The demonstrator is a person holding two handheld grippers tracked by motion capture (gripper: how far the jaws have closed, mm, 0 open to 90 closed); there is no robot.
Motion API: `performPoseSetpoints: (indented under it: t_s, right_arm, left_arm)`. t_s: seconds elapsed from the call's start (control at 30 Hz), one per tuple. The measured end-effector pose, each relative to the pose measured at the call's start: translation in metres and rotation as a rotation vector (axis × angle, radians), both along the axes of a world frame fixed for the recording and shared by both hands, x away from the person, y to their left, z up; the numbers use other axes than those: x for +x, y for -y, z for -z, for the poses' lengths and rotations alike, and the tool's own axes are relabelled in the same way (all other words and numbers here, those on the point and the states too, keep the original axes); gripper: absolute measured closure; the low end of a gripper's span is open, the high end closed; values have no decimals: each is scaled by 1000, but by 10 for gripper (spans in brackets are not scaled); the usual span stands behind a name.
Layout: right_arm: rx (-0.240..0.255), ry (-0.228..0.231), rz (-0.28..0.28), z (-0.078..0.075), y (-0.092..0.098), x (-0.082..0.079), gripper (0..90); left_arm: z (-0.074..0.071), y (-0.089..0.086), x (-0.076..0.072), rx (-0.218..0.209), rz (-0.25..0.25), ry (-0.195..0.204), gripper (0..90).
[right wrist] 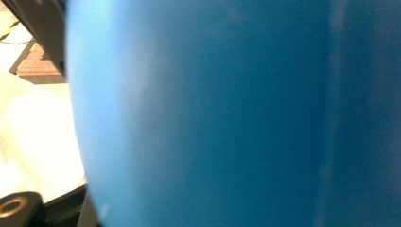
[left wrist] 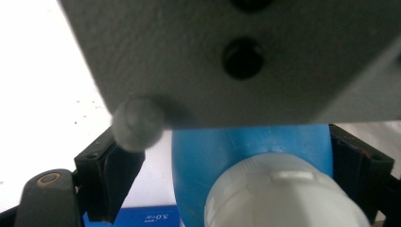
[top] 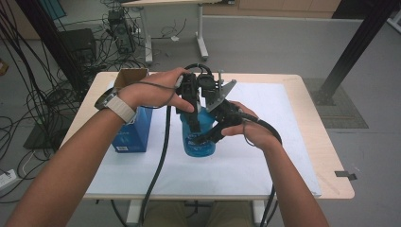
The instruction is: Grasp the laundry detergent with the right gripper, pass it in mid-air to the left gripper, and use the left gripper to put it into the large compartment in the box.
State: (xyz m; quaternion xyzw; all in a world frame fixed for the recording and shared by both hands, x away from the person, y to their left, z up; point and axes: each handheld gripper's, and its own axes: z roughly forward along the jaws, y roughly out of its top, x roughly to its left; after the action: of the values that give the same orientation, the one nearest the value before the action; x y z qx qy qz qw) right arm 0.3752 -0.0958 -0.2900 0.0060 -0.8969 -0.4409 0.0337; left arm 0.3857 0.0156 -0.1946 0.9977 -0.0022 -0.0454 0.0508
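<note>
A blue bottle [top: 199, 135] stands in the middle of the high view on a white mat [top: 265, 156]. The right gripper [top: 208, 137] is clamped on its side. The left gripper [top: 191, 111] is above it, jaws apart on both sides of the white cap [left wrist: 283, 194]. A blue box [top: 135, 132] stands just to the left.

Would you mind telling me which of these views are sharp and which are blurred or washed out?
High view: evenly lit, fairly sharp. Left gripper view: the grey plate and the bottle's white cap are out of focus, the white table cover overexposed. Right gripper view: the blue bottle is a close, featureless blur.
</note>
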Motion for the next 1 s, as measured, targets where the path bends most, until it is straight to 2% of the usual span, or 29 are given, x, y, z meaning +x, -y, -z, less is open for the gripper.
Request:
performPoseSetpoints:
  t_s: [0.17,0.23,0.27,0.4,0.5,0.73,0.9,1.0]
  right_arm:
    - [3,-7,5,0,0,0,433]
    - [9,-27,-1,0,0,-1,433]
    - [7,-10,1,0,0,-1,433]
    - [8,-32,1,-1,0,-2,433]
    - [12,-21,-4,0,0,-2,433]
    - [8,-31,3,0,0,-3,433]
    - [5,-35,5,1,0,-3,434]
    - [-13,-30,26,1,0,-3,435]
  left_arm:
    - [1,0,0,-14,-4,-21,194]
    - [1,-1,0,-11,-3,-21,204]
    - [1,-1,0,-11,-3,-23,211]
    - [1,-1,1,-19,10,-37,253]
    - [1,-1,0,-27,3,-40,280]
    - [1,-1,-1,-28,17,-59,348]
    - [2,-2,-2,-25,15,-54,365]
    - [2,-2,-3,-22,23,-44,373]
